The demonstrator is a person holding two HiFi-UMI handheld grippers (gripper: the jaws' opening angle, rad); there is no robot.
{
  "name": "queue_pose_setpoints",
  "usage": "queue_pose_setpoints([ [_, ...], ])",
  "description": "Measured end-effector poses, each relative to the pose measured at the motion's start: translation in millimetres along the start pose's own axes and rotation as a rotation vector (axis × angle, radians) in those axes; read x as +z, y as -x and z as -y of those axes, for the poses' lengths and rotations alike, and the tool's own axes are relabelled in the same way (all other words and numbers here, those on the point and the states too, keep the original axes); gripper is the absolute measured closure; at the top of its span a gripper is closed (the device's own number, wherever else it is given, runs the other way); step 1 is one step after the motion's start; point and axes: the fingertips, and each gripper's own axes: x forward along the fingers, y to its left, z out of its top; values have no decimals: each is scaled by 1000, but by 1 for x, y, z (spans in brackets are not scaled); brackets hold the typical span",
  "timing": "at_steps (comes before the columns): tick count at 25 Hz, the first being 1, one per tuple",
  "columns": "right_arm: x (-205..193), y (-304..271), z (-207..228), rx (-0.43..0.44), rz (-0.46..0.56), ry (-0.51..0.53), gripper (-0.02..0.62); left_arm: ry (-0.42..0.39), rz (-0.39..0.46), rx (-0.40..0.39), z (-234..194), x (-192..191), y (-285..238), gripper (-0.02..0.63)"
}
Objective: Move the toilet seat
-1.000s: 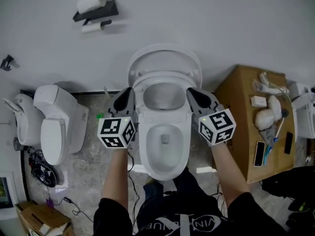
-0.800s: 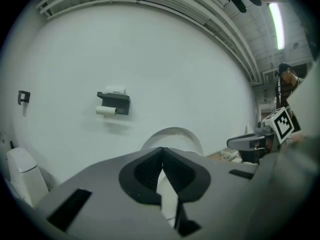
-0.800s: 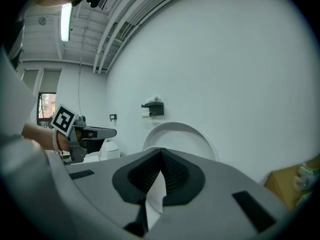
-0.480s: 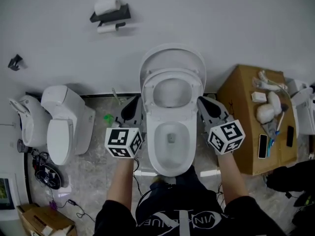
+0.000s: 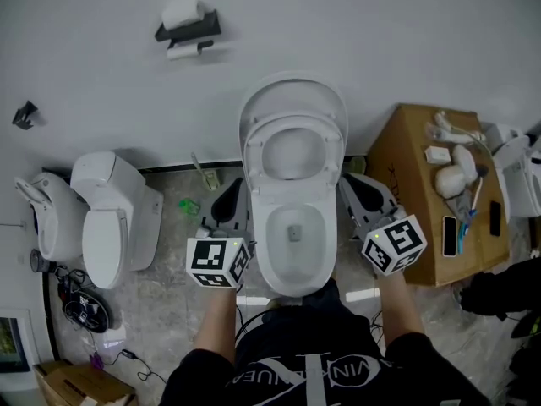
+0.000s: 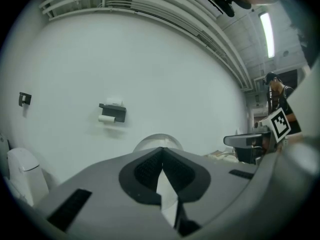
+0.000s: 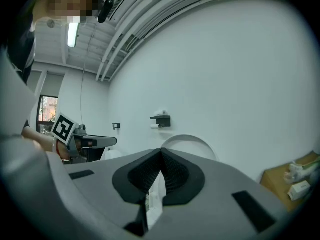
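The white toilet bowl point(image 5: 292, 237) stands in the middle of the head view. Its seat ring point(image 5: 253, 161) and lid point(image 5: 293, 96) are both raised towards the wall. My left gripper point(image 5: 228, 194) is shut and empty, just left of the bowl's rear. My right gripper point(image 5: 353, 184) is also shut and empty, just right of the bowl. Neither touches the seat. In the left gripper view the closed left gripper point(image 6: 161, 156) points at the lid's top point(image 6: 157, 140). In the right gripper view the right gripper point(image 7: 161, 156) is closed in front of the lid point(image 7: 195, 143).
A second white toilet point(image 5: 106, 218) stands at the left with cables point(image 5: 84, 307) on the floor by it. A toilet-paper holder point(image 5: 188, 28) hangs on the wall. A cardboard box point(image 5: 414, 201) with small items sits at the right. A green object point(image 5: 188, 204) lies left of the bowl.
Both grippers have drawn back towards the person, from beside the raised seat to beside the bowl. They stayed shut and the seat and lid have not moved.
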Motion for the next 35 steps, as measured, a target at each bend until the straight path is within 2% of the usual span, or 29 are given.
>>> queue_pose_setpoints([
  [4, 2, 10, -5, -10, 12, -3, 586, 17, 10, 8, 2, 3, 14, 603],
  [17, 8, 25, -12, -20, 33, -7, 586, -1, 27, -8, 3, 11, 33, 603],
  [35, 4, 22, -8, -23, 27, -25, 586, 9, 7, -12, -1, 4, 28, 603],
])
